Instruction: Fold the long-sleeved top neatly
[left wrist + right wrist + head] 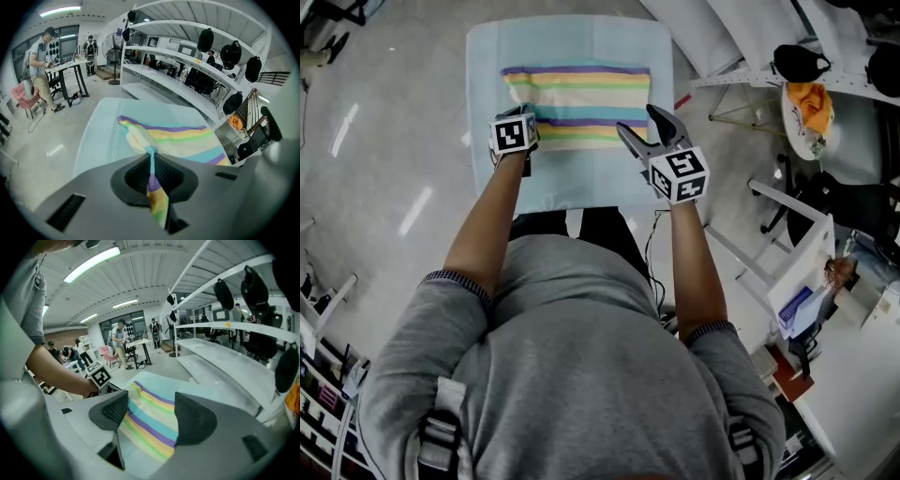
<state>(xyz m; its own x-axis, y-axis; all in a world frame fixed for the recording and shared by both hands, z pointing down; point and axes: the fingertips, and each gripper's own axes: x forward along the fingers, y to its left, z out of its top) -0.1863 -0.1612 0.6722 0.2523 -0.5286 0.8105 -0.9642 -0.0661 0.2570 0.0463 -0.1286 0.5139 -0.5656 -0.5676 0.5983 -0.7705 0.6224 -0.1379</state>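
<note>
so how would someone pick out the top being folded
Find the pale blue table in front of the person. The top lies on it, its near-left corner pinched in the left tool. It alone carries purple, green, yellow and turquoise stripes.

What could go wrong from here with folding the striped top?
The left gripper pinches only a thin bunched edge of the pastel-striped fabric top; that edge may slip out when lifted. The right gripper is open and holds nothing, so a one-sided pull could drag the top askew on the light blue table cover and crease the fold.
</note>
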